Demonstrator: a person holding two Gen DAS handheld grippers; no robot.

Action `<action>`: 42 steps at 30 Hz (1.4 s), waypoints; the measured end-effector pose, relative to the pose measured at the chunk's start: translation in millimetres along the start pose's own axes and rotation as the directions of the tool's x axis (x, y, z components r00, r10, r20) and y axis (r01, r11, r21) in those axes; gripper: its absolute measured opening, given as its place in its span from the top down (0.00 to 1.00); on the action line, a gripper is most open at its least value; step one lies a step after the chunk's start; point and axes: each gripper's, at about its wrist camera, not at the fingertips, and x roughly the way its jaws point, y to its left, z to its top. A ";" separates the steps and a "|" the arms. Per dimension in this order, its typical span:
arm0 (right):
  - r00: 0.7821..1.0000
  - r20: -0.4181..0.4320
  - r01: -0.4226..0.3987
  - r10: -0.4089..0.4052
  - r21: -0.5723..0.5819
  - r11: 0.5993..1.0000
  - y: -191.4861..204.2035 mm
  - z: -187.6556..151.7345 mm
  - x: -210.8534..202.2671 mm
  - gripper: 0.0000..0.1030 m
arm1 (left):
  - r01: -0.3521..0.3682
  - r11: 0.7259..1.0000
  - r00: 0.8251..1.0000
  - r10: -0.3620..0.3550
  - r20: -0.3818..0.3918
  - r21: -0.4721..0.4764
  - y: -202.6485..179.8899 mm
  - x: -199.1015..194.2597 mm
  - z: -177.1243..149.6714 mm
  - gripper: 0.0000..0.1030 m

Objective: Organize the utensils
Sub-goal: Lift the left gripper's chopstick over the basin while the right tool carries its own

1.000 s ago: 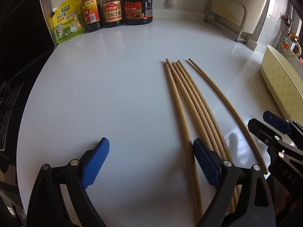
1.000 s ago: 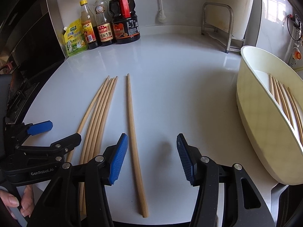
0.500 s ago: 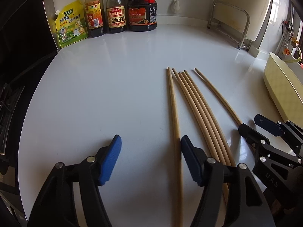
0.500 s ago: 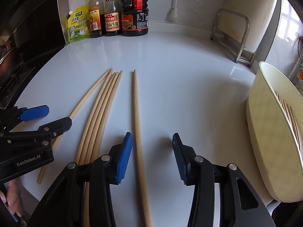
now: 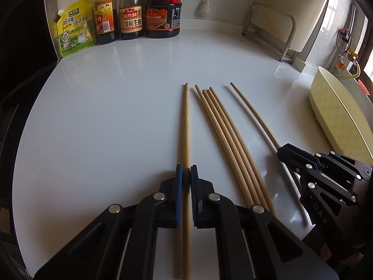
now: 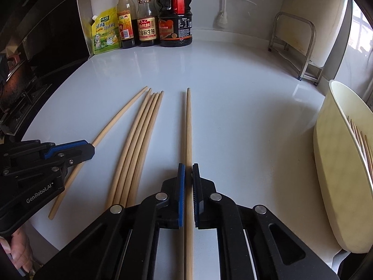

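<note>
Long wooden chopsticks lie on the white counter (image 5: 105, 121). My left gripper (image 5: 186, 170) is shut on the leftmost chopstick (image 5: 186, 126), which runs straight ahead between its blue pads. My right gripper (image 6: 188, 169) is shut on the rightmost chopstick (image 6: 188, 126). A bundle of three chopsticks (image 5: 223, 135) lies between the two; it also shows in the right wrist view (image 6: 139, 137). The right gripper also shows in the left wrist view (image 5: 289, 150), closed on its chopstick (image 5: 251, 112). The left gripper also shows in the right wrist view (image 6: 84, 147).
A cream plastic tray (image 6: 338, 163) holding several chopsticks (image 6: 360, 137) stands at the right; it also shows in the left wrist view (image 5: 338, 116). Sauce bottles (image 5: 130, 11) and a yellow pouch (image 5: 74, 28) stand at the back left. A metal rack (image 5: 275, 25) stands at the back right.
Both grippers have closed from open, each onto one chopstick. The left-hand chopstick now lies apart from the bundle.
</note>
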 end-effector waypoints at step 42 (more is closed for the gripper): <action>0.926 0.123 0.217 -0.358 0.602 0.768 -270.8 -35.0 -130.5 0.94 | 0.296 0.813 0.926 -0.374 0.059 0.502 -320.7 -17.2 105.5 0.93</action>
